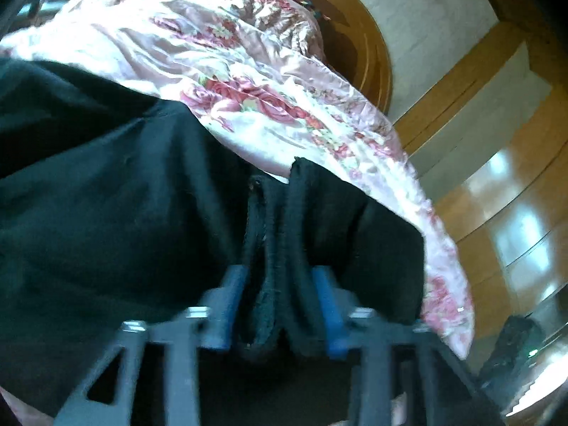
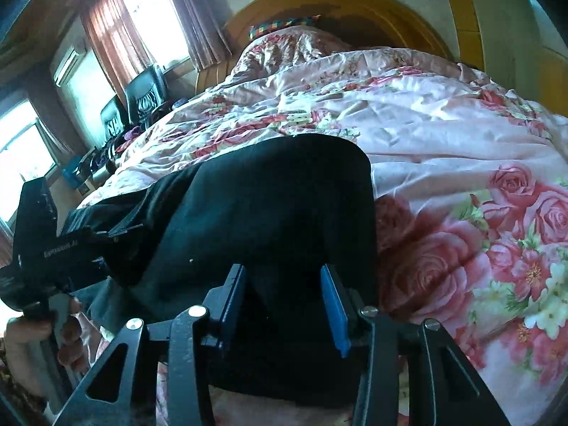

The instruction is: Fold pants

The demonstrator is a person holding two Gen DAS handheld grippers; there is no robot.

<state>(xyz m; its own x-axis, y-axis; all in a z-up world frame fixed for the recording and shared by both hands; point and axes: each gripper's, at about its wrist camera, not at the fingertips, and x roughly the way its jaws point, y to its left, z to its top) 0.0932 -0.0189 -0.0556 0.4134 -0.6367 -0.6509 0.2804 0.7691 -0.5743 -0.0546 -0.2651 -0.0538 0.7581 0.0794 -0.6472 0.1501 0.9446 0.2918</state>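
Black pants [image 1: 106, 195] lie on a pink floral quilt [image 1: 248, 81]. In the left wrist view my left gripper [image 1: 280, 284] is shut on bunched hem layers of the pants [image 1: 294, 234], which stand up between the blue pads [image 1: 330, 305]. In the right wrist view my right gripper [image 2: 284, 284] straddles the near edge of the folded pants [image 2: 277, 195]; black cloth fills the gap between its blue pads [image 2: 335, 312], and the jaws stand apart. The left gripper [image 2: 46, 245] also shows at the left in the right wrist view, held in a hand.
The quilt [image 2: 443, 142] covers a bed with a curved wooden headboard [image 2: 355, 3]. Curtained windows [image 2: 149, 10] and dark chairs [image 2: 142, 96] stand beyond the bed's left side. Wooden wall panels and a shiny floor [image 1: 514, 195] lie to the right of the bed.
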